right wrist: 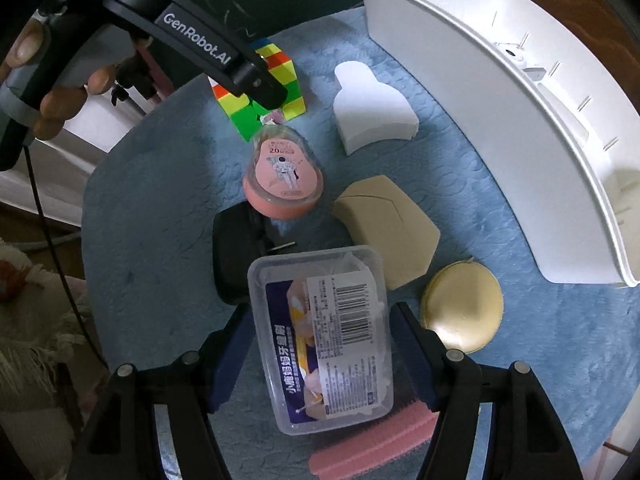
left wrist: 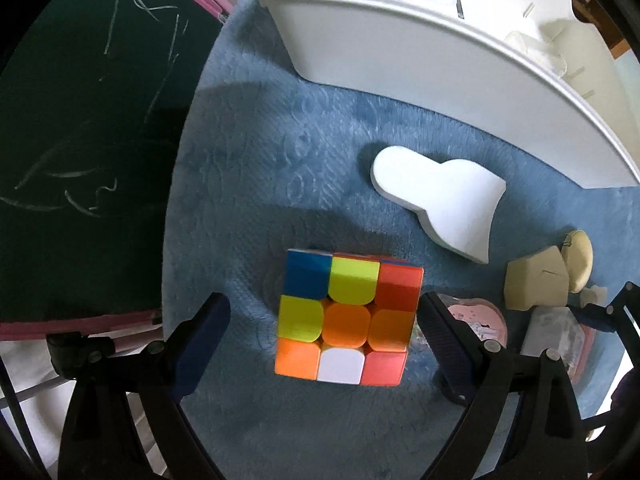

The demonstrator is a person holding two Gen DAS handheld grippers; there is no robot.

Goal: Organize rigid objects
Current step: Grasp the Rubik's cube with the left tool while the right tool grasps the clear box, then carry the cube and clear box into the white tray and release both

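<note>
A multicoloured puzzle cube point(left wrist: 346, 318) sits on the blue mat between the open fingers of my left gripper point(left wrist: 324, 334), with gaps on both sides. It also shows in the right wrist view point(right wrist: 276, 84), partly hidden by the left gripper's arm point(right wrist: 200, 50). My right gripper point(right wrist: 320, 354) is open around a clear plastic box point(right wrist: 324, 340) with a barcode label; its pads stand close to the box's sides. A white basket point(left wrist: 460, 64) stands at the back right, also in the right wrist view point(right wrist: 520, 128).
On the mat point(right wrist: 160, 200) lie a white foam block point(right wrist: 372, 108), a pink-lidded container point(right wrist: 282, 176), a beige angular piece point(right wrist: 392, 224), a round yellow puff point(right wrist: 464, 312), a black object point(right wrist: 236, 248) and a pink comb-like piece point(right wrist: 372, 440). A green chalkboard point(left wrist: 80, 140) stands left.
</note>
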